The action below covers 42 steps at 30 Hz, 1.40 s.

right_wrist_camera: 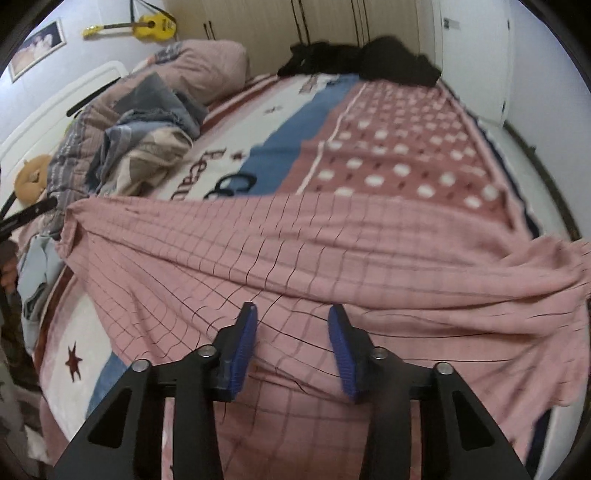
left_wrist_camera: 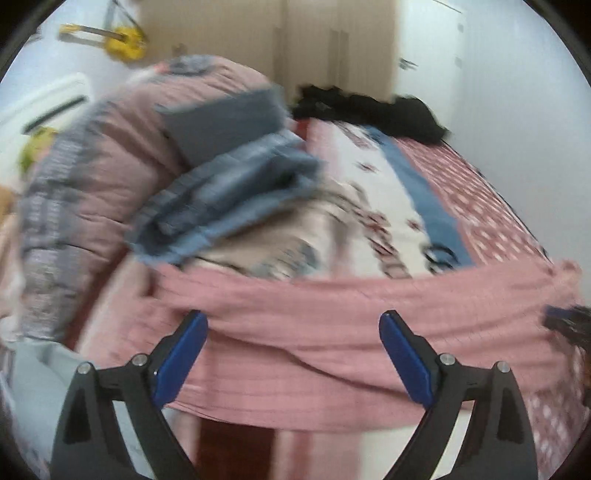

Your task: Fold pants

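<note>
A bed (right_wrist_camera: 388, 140) fills both views, covered by a blanket (right_wrist_camera: 406, 155) with a pink field of white dots, a blue band and a white part with dark lettering. At its far end lies a heap of black clothes (right_wrist_camera: 362, 59); along the left side are a pink and grey quilt (right_wrist_camera: 207, 62) and a pile of crumpled blue and beige clothes (right_wrist_camera: 147, 147). A yellow guitar (right_wrist_camera: 147, 27) hangs on the wall behind.

The pants (right_wrist_camera: 314, 258) lie spread across the near end of the bed, on top of the blanket, running from the left side to the right edge. They are pink with a grid of thin dark lines, loosely wrinkled, with folds gathering toward the middle near the right gripper. The right end droops over the bed's edge. In the left wrist view the same pink cloth (left_wrist_camera: 332, 332) is a blurred band across the frame.

The left gripper (left_wrist_camera: 293, 321) stands wide apart over the cloth, grasping nothing. The right gripper (right_wrist_camera: 292, 314) is also released, its blue pads (right_wrist_camera: 242, 354) parted, with the pants below them; whether the pads touch the cloth cannot be told
</note>
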{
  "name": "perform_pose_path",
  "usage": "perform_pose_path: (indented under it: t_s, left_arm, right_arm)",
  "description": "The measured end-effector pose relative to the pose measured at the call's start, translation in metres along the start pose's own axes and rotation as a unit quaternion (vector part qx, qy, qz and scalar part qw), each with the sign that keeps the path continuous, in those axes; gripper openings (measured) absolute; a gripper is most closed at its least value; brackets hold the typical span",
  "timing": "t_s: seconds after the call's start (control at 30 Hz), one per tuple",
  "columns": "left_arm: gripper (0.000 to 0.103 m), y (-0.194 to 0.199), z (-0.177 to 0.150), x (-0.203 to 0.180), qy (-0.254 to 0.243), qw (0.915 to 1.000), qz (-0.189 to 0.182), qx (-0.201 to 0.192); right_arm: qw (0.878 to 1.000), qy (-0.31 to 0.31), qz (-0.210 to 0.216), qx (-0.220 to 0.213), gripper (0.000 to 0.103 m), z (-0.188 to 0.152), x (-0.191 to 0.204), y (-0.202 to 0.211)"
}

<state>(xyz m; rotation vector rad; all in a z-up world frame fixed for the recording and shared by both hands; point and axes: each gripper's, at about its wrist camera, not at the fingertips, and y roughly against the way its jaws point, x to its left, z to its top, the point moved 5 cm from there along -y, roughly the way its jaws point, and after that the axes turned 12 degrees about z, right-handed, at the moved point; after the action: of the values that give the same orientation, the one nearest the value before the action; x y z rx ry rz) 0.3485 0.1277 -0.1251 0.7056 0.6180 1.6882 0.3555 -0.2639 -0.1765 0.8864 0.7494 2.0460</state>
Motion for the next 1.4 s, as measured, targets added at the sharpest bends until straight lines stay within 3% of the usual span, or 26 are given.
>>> perform_pose_path:
  t_s: [0.1, 0.27, 0.33, 0.53, 0.73, 0.87, 1.0, 1.13, 1.2, 1.27, 1.4]
  left_arm:
    - [0.091, -0.018, -0.018, -0.025, -0.032, 0.9987, -0.022, 0.032]
    - [0.064, -0.058, -0.042, -0.044, -0.05, 0.9937, -0.03, 0.095]
    - [0.063, -0.07, -0.042, -0.047, -0.048, 0.9929, -0.029, 0.105]
    - [0.063, -0.092, -0.016, -0.036, -0.032, 0.9959, 0.004, 0.085]
    - [0.063, -0.114, 0.006, -0.031, -0.016, 0.9956, 0.009, 0.092]
    - [0.063, -0.11, 0.017, -0.023, 0.042, 0.9953, -0.008, 0.087]
    - [0.063, -0.105, 0.021, -0.016, 0.054, 0.9947, -0.017, 0.086]
    - [0.063, -0.087, 0.033, 0.003, 0.077, 0.9952, -0.023, 0.055]
    - [0.065, -0.08, 0.04, 0.009, 0.087, 0.9952, -0.019, 0.041]
    - [0.066, -0.082, 0.041, 0.008, 0.084, 0.9941, -0.03, 0.06]
    - [0.069, -0.068, 0.034, -0.002, 0.046, 0.9981, -0.008, 0.04]
  right_arm:
    - [1.0, 0.002, 0.008, 0.014, 0.024, -0.007, 0.001, -0.016]
    - [1.0, 0.004, 0.0, 0.018, 0.021, -0.011, -0.003, -0.025]
    - [1.0, 0.005, -0.007, 0.019, 0.021, -0.007, -0.005, -0.026]
    - [0.998, 0.01, -0.048, 0.027, 0.017, 0.012, -0.018, -0.032]
    - [0.996, -0.005, -0.084, 0.033, 0.017, 0.042, -0.045, -0.039]
    - [0.993, -0.014, -0.119, 0.019, 0.017, 0.061, -0.064, -0.039]
    - [0.991, -0.043, -0.125, 0.005, 0.018, 0.069, -0.083, -0.039]
    - [0.997, -0.026, -0.078, -0.009, 0.033, 0.068, -0.068, -0.026]
    - [0.999, 0.011, -0.038, -0.002, 0.063, 0.065, -0.048, -0.023]
    - [0.998, 0.062, -0.019, 0.015, 0.075, 0.06, -0.027, -0.025]
    - [0.99, 0.129, -0.029, 0.057, 0.075, 0.052, 0.003, -0.055]
